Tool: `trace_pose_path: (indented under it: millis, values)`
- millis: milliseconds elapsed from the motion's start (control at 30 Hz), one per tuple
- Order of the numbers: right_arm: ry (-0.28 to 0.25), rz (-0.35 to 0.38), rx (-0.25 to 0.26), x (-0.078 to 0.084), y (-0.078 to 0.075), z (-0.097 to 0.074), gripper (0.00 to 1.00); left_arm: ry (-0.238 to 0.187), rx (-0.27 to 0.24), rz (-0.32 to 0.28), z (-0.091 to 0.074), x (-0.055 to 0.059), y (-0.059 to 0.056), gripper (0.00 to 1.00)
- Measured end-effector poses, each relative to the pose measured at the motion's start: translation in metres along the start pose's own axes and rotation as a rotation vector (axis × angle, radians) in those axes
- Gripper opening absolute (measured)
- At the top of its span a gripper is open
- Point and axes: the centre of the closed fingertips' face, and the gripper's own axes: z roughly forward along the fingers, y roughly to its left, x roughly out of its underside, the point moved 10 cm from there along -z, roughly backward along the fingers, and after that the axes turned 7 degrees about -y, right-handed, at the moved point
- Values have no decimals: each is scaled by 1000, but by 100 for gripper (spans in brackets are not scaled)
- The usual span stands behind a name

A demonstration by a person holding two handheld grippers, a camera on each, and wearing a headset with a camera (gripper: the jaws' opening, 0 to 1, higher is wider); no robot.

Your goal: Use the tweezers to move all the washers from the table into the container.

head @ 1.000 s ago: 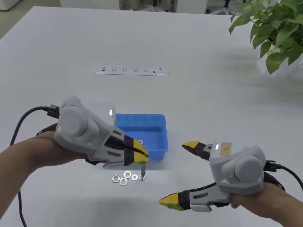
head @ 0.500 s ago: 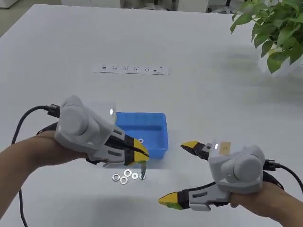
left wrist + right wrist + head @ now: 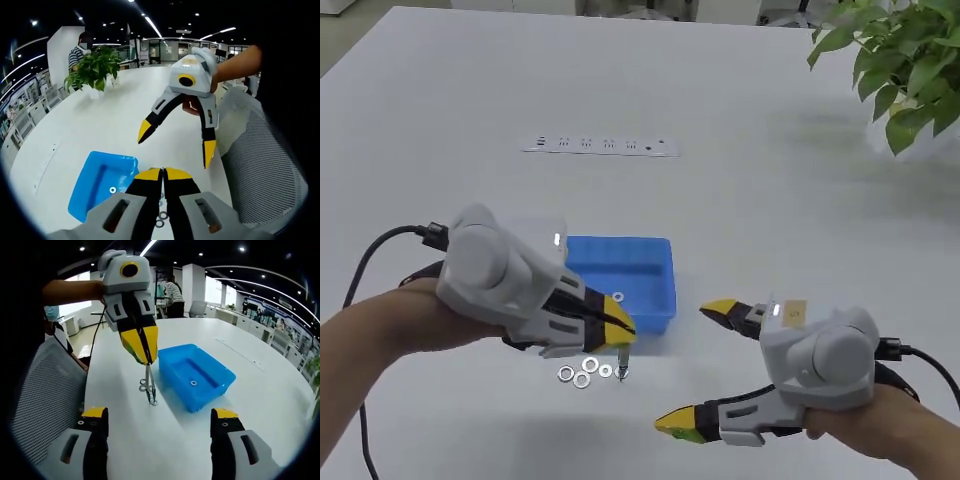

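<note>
Above washers (image 3: 586,373), left gripper (image 3: 619,328) holds tweezers (image 3: 622,362) vert., tips down.

Bright, even overhead light washes the white table (image 3: 770,250), leaving faint, soft shadows toward six o'clock. In both gripper views ceiling lights (image 3: 152,26) glare at twelve o'clock, and straight lines bow strongly near the edges.

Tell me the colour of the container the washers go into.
Bright blue. The container shows best in the right gripper view.
</note>
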Motion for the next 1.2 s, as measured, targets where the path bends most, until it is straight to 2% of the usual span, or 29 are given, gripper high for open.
trace_pose_path:
  millis: [200,700,1000,1200]
  values:
    - [-2,-21,-34,-2,-1,4,78,5,10,6,0,0,0,5]
    - [11,-103,-145,-9,-4,22,51,13,27,23,0,-3,-3,5]
    - [44,-143,-199,-13,-6,38,36,17,28,26,-2,-3,-2,5]
    - [66,-171,-240,-14,-5,48,30,16,28,25,-3,-2,-2,5]
